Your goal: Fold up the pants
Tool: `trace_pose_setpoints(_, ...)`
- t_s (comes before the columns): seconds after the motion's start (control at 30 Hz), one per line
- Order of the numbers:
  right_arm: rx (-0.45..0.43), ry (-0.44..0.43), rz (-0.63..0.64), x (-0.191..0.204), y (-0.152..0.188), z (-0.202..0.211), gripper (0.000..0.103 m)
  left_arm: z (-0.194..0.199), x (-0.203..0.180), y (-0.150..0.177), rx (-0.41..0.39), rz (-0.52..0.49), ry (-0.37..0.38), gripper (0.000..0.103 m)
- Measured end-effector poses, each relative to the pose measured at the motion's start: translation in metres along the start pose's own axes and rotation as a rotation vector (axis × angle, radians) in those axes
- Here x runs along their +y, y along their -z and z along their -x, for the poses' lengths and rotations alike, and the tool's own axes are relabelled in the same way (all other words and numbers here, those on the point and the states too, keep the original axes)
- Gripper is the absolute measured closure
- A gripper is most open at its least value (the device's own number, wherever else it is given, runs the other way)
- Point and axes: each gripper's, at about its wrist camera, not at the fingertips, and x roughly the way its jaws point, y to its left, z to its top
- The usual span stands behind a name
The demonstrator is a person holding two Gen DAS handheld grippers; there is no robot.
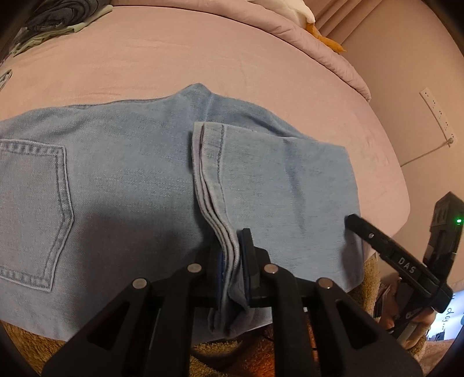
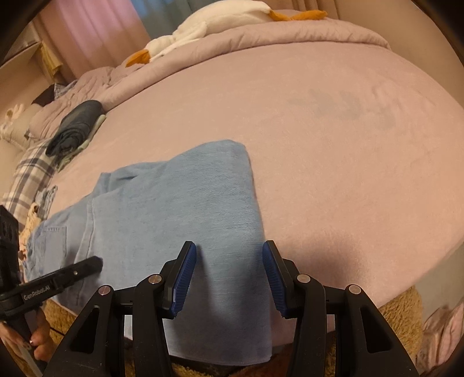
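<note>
Light blue jeans [image 1: 121, 174] lie on a pink bed, the leg ends folded back over the seat. A back pocket [image 1: 32, 214] shows at the left. My left gripper [image 1: 232, 255] is shut on the stacked leg hems [image 1: 214, 203] at the near edge. My right gripper [image 2: 229, 278] is open, its blue pads [image 2: 184, 278] either side of the folded jeans' [image 2: 174, 214] right edge, not gripping. It also shows in the left wrist view [image 1: 385, 246] at the right. The left gripper shows in the right wrist view [image 2: 58, 278] at the lower left.
The pink bed sheet [image 2: 333, 159] stretches beyond the jeans. A stack of folded dark clothes [image 2: 78, 124] lies at the back left, a plaid cloth [image 2: 29, 174] beside it. A white and orange plush toy [image 2: 208, 26] lies on the duvet. A brown rug [image 2: 400, 313] lies below the bed edge.
</note>
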Motion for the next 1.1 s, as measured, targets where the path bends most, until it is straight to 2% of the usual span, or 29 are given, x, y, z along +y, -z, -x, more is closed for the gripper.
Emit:
trace_pose_setpoints(0.1,0.019,-0.032,-0.019,-0.006,0.002,-0.004,0.05,-0.001,-0.004,0.0,-0.003,-0.005,-0.002,0.09)
trace_pose_setpoints(0.23,0.02,-0.033,-0.007,-0.004,0.002,-0.004,0.049,-0.004,-0.008,-0.002,-0.003,0.001,-0.002,0.09)
trace_pose_setpoints(0.33,0.017,-0.065,0.001,-0.005,0.002,-0.006,0.042,-0.002,-0.007,0.0,-0.008,-0.001,0.002,0.091)
trace_pose_setpoints(0.53,-0.011,-0.114,0.029,-0.001,-0.002,-0.015,0.04,-0.002,-0.004,0.002,-0.008,0.014,0.016,0.091)
trace_pose_setpoints(0.6,-0.03,-0.13,0.021,-0.001,-0.004,-0.019,0.045,-0.002,-0.003,0.002,-0.009,0.013,0.018,0.09)
trace_pose_setpoints(0.67,-0.045,-0.106,0.019,0.001,-0.006,-0.02,0.07,-0.002,-0.002,0.002,-0.01,0.014,0.021,0.09)
trace_pose_setpoints(0.73,-0.055,-0.134,-0.009,0.0,-0.009,-0.017,0.083,-0.002,-0.001,0.002,-0.01,0.019,0.026,0.09)
trace_pose_setpoints(0.8,-0.078,-0.135,-0.044,0.0,-0.013,-0.011,0.087,-0.003,-0.001,0.001,-0.014,0.019,0.03,0.09)
trace_pose_setpoints(0.97,-0.19,-0.161,0.0,0.016,-0.033,0.019,0.092,-0.005,-0.005,-0.006,-0.013,0.037,0.036,0.088)
trace_pose_setpoints(1.1,-0.26,-0.059,0.033,0.028,-0.051,0.025,0.094,-0.01,-0.012,-0.011,-0.019,0.035,0.044,0.083)
